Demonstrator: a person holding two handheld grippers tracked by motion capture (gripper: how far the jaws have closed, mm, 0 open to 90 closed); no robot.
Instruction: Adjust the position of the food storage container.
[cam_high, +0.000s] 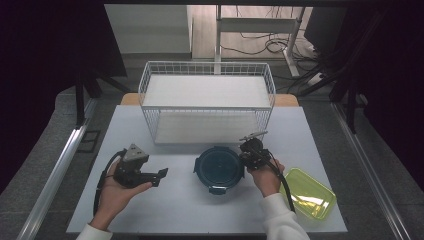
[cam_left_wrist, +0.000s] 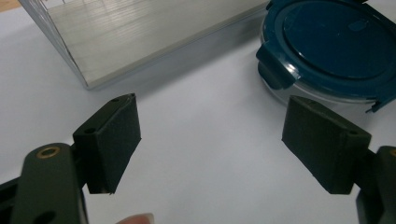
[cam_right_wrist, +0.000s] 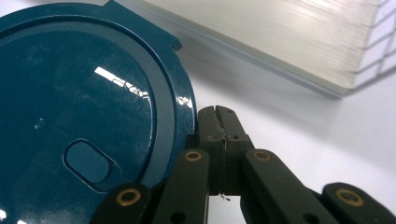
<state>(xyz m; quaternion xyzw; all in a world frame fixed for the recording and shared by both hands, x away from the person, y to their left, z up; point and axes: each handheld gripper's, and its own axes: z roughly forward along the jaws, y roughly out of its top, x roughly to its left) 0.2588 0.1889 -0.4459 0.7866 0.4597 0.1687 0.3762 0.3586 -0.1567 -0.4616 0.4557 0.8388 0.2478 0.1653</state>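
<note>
Brightness: table evenly lit from overhead; room edges at 9 and 3 o'clock nearly black.
Glare: white streak on the blue lid, toward 12 o'clock.
Shadows: soft, under the wire basket.
Focus: left gripper pads slightly soft; basket edge blurred.

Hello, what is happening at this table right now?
A person at a white table holds a gripper in each hand. The right gripper, jaws shut with nothing between them, is right beside the rim of a round container with a blue lid, at its right side. The left gripper is open, apart from the container, over bare table. A wire rack stands behind, and a yellow-green tray lies at the right.
</note>
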